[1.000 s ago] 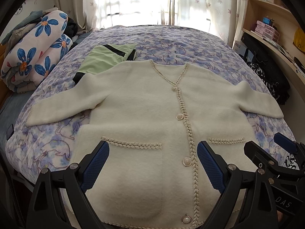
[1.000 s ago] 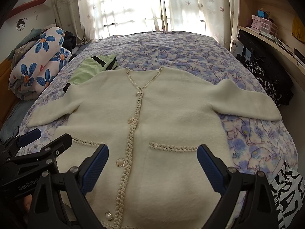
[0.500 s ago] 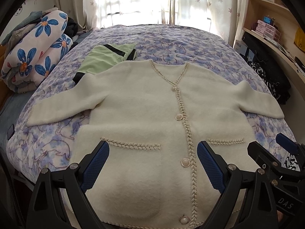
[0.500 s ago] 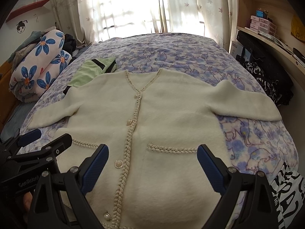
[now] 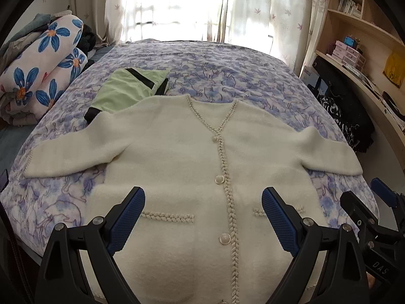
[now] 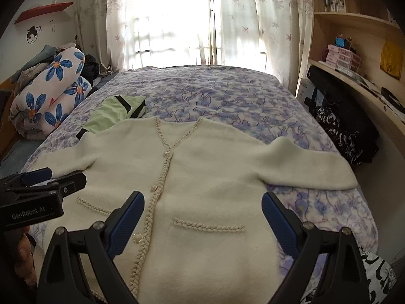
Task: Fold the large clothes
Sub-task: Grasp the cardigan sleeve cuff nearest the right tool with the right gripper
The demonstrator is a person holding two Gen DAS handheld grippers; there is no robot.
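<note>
Left wrist view: the left gripper hangs over the lower front of a cream cardigan, its blue-padded fingers spread wide with nothing between them. The cardigan lies flat, face up, on a bed with a blue-and-white print cover, both sleeves stretched out to the sides and its buttoned front running toward the camera. A folded green garment lies just beyond the cardigan's left-hand shoulder, its near edge tucked under the cardigan. A rolled flowered quilt sits at the left edge. At the lower right corner the right gripper shows from the side, beside the cardigan's hem; whether it is open cannot be judged here.

Right wrist view: the right gripper is also spread wide and empty, above the pocket on the cardigan. This view alone shows a bare fingertip at the left edge under the left gripper, a red wall shelf above a small drawn face, and more of the wooden shelves. The green garment and quilt appear again, farther off.
</note>
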